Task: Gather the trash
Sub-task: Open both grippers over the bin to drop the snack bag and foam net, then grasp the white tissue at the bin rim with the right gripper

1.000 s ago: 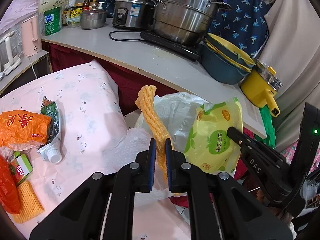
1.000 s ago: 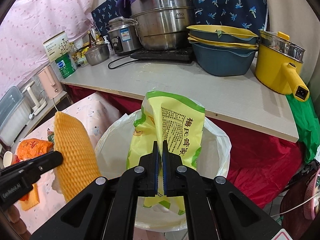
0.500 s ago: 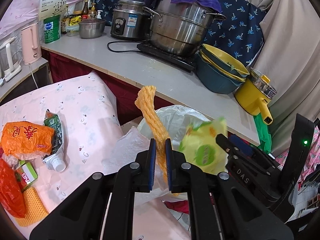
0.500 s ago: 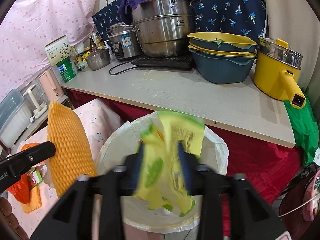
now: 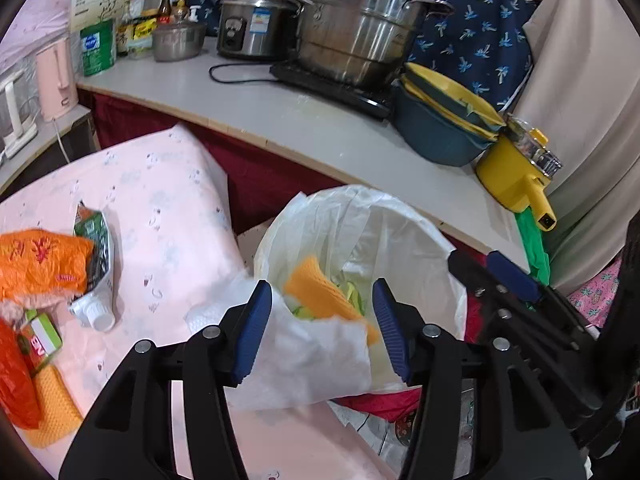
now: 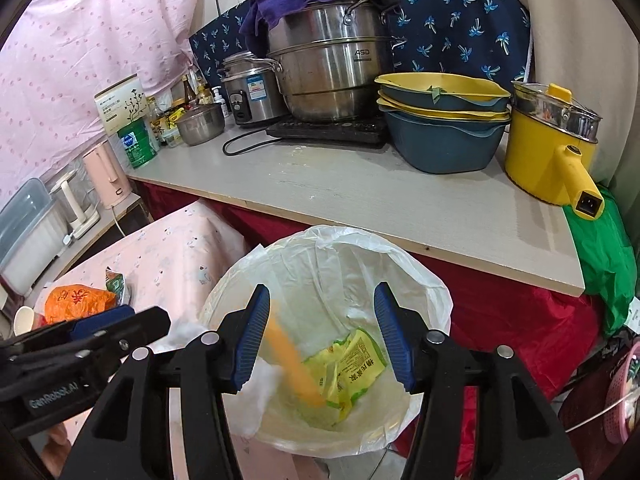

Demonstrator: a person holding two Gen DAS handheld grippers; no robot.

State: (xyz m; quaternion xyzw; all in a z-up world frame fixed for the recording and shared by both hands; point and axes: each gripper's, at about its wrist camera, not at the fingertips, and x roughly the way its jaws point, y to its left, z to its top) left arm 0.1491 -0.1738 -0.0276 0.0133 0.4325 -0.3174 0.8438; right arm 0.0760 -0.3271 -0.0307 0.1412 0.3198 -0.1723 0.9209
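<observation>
Both pieces of trash are lying in the white-lined bin [image 6: 416, 280] now, where a second ago each was pinched in a gripper above it. The yellow-green snack bag [image 6: 352, 368], which the right gripper [image 6: 322, 336] was clamping over the rim, is resting crumpled near the bottom of the liner. The orange foam net [image 5: 320, 292], gripped upright by the left gripper [image 5: 322, 330] a moment earlier, is dropping into the bin; in the right wrist view it is showing as a blurred orange streak above the bag.

The left gripper's jaws are opening, standing about half apart with nothing between the pads; the net is lying below them inside the liner, and a white paper sheet [image 5: 304, 356] is draping over the near rim just under the fingers. The right gripper is holding its jaws at a similar medium width, empty, hovering over the bin mouth.

More trash is waiting on the pink-covered tabletop [image 5: 160, 208] to the left: an orange wrapper [image 5: 40, 264], a green spouted pouch [image 5: 96, 272], a small green carton [image 5: 40, 338] and a second orange net [image 5: 52, 408].
</observation>
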